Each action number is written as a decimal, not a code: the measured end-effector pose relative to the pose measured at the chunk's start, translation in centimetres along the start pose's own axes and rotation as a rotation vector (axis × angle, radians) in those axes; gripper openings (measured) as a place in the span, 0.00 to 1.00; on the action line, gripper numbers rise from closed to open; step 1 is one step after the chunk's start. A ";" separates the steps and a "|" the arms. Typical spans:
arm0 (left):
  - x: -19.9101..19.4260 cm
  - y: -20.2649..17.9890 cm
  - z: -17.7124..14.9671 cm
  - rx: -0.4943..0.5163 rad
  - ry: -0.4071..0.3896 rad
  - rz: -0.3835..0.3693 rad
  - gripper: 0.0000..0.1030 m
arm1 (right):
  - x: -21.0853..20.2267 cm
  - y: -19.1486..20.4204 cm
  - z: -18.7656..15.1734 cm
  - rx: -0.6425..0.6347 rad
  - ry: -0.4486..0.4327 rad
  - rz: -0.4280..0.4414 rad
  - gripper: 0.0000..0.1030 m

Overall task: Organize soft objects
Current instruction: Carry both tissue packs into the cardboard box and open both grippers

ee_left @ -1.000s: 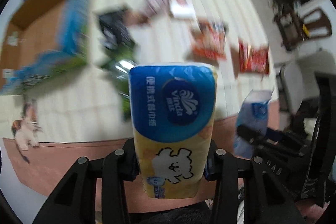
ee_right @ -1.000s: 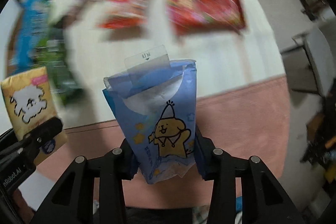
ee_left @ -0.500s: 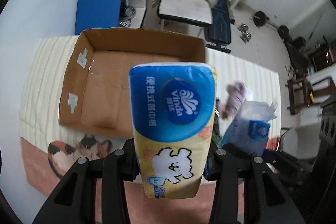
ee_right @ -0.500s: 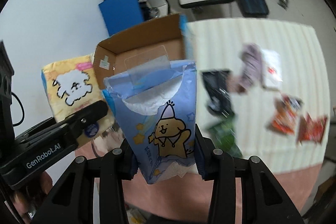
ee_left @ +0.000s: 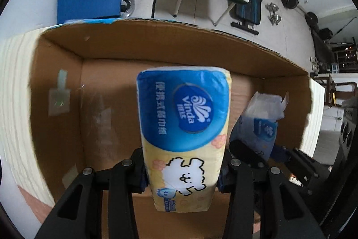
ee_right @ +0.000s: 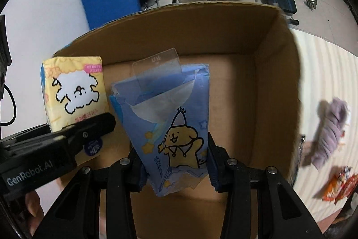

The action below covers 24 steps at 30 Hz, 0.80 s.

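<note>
**Both packs over the open box**

Our left gripper [ee_left: 183, 168] clamps the yellow-and-blue tissue pack [ee_left: 184, 127] upright between its fingers, above the cardboard box [ee_left: 170, 48]. Just beside it, our right gripper [ee_right: 176, 166] pinches the blue wipes pack [ee_right: 167, 127], its clear flap lifted, also over the box. A purple cloth [ee_right: 329, 133] lies outside.

Cardboard box [ee_right: 264, 41] open on top, brown floor bare w/ room to pass. Walls ring it on far, left & right sides. Left gripper [ee_right: 73, 140] w/ tissue pack [ee_right: 73, 91] crowds box's left side beside right gripper [ee_right: 176, 162].
</note>
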State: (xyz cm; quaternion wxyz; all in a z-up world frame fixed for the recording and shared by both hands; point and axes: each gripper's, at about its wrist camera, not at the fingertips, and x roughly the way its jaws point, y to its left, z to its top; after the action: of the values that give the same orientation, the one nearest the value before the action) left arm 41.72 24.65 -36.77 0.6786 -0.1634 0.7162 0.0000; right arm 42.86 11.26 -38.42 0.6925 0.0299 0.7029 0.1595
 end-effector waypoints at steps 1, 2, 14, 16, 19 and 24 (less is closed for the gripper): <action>0.5 0.1 0.5 0.006 0.008 -0.001 0.39 | 0.6 0.0 0.6 0.004 0.002 -0.009 0.44; 0.7 -0.1 1.0 0.013 0.009 -0.002 0.40 | 0.9 0.1 1.0 0.007 0.002 -0.015 0.44; 0.1 0.4 1.2 -0.004 0.004 0.065 0.87 | 2.8 0.4 3.2 -0.009 0.001 -0.042 0.91; -0.1 0.9 1.1 -0.005 -0.003 0.063 0.88 | 2.5 0.7 3.1 -0.023 0.002 -0.063 0.91; -0.7 1.2 0.6 0.001 -0.022 0.088 0.96 | 2.5 0.9 3.0 -0.028 0.008 -0.097 0.96; -1.9 2.0 -0.8 0.006 -0.055 0.132 0.97 | 0.8 1.4 1.4 -0.031 0.014 -0.129 1.00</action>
State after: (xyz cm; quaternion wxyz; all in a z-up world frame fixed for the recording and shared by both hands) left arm 40.56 26.80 -35.32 0.6969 -0.1138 0.7065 0.0468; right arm 43.98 13.09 -38.77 0.6968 -0.0273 0.7056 0.1257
